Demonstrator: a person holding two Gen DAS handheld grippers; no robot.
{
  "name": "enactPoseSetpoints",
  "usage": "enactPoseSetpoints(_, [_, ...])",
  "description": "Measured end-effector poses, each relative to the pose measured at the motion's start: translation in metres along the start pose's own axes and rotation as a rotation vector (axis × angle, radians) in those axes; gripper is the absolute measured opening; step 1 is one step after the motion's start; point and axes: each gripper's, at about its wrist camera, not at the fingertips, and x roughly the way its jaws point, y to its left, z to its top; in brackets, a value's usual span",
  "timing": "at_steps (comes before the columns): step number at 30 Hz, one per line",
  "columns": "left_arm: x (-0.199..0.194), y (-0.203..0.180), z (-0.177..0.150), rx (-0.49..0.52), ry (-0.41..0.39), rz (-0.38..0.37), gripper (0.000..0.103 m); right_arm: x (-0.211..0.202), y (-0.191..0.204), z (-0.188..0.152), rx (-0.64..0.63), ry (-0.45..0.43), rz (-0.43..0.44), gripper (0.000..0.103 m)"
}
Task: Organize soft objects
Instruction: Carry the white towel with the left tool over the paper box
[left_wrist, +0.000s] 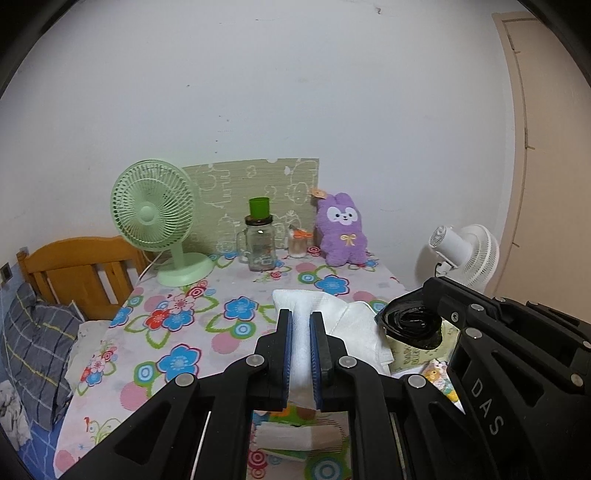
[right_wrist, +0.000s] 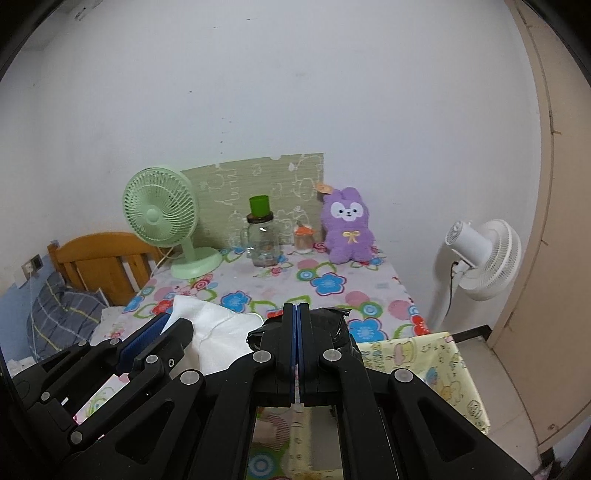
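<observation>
My left gripper (left_wrist: 301, 314) is shut on a white cloth (left_wrist: 347, 321), which is pinched between its blue pads and spreads out to the right over the floral table (left_wrist: 173, 332). In the right wrist view the same cloth (right_wrist: 212, 325) leads to the left gripper (right_wrist: 166, 321). My right gripper (right_wrist: 297, 306) has its pads pressed together. Crinkled black plastic bag (right_wrist: 338, 328) rises on both sides of its fingers, as if a thin fold is pinched. The bag's open mouth (left_wrist: 410, 325) hangs under the right gripper (left_wrist: 430, 286). A purple plush rabbit (left_wrist: 341, 236) sits upright at the table's back.
At the back of the table stand a green fan (left_wrist: 155, 214), a glass jar topped by a green cup (left_wrist: 260, 247) and a small jar (left_wrist: 298, 243). A white fan (right_wrist: 480, 254) stands right of the table. A yellow cartoon cloth (right_wrist: 424, 369) lies below right. A wooden bed (left_wrist: 81, 273) is at left.
</observation>
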Motion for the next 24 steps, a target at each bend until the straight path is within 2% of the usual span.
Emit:
enactPoseSetpoints(10, [0.009,-0.028,-0.002,0.025,0.011,-0.065,0.006,-0.003,-0.029,-0.004,0.025,0.003,-0.064,0.003])
enactPoseSetpoints(24, [0.029,-0.063,-0.006,0.055,0.046,-0.113,0.006,0.006,-0.066,-0.014,0.049,0.03,-0.12,0.003])
